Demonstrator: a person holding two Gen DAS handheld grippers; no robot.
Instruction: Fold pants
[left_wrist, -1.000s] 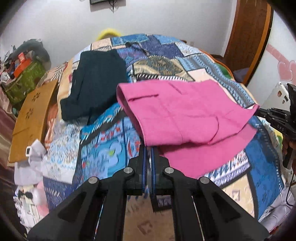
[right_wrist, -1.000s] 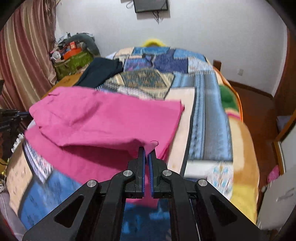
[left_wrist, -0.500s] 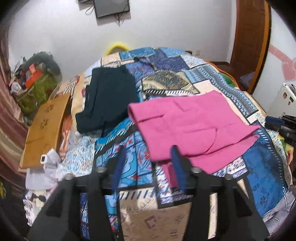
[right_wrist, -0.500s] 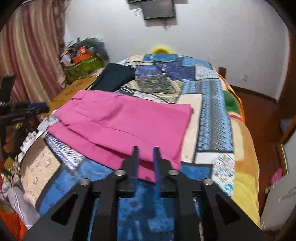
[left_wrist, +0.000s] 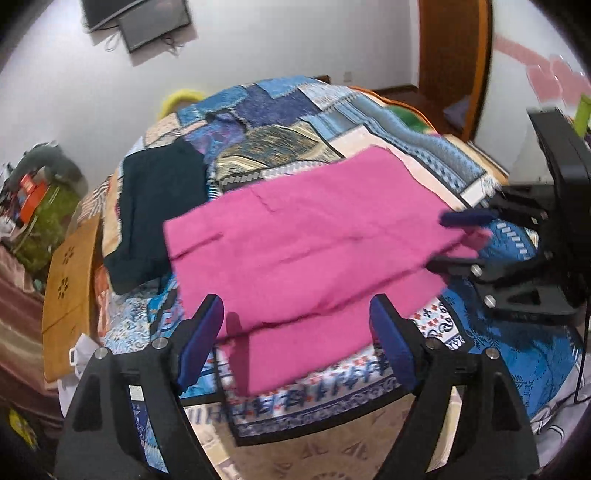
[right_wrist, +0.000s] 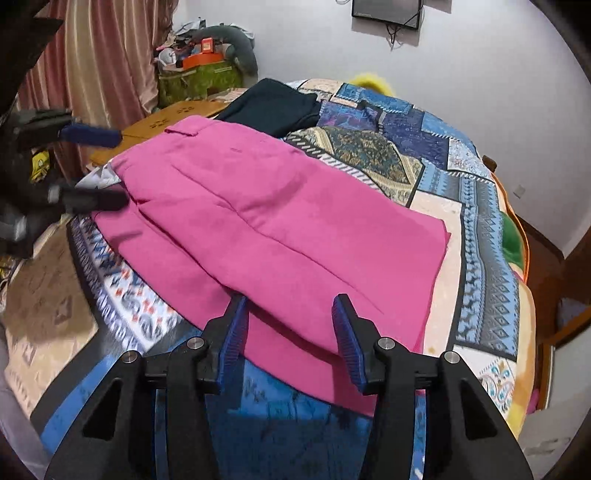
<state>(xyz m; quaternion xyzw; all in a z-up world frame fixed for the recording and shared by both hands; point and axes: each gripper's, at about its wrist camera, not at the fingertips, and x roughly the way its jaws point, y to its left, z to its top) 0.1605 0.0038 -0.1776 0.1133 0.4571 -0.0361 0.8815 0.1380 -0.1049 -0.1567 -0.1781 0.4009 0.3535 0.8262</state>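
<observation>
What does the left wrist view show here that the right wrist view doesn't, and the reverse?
Only the left wrist view shows the wooden door and the pink wall decoration. Only the right wrist view shows the striped curtain. Both show the pink pants folded on the patchwork bedspread, the dark garment beyond them, and the other claw: right claw, left claw, each open.

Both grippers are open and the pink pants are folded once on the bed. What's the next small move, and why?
Probably lower the right hand-held gripper onto the near edge of the pink pants and close on it. Both layers lie flat on the patchwork bedspread, but the lower layer sticks out past the upper one at that edge. The left hand-held gripper is also open over its end, ready to take hold.
</observation>
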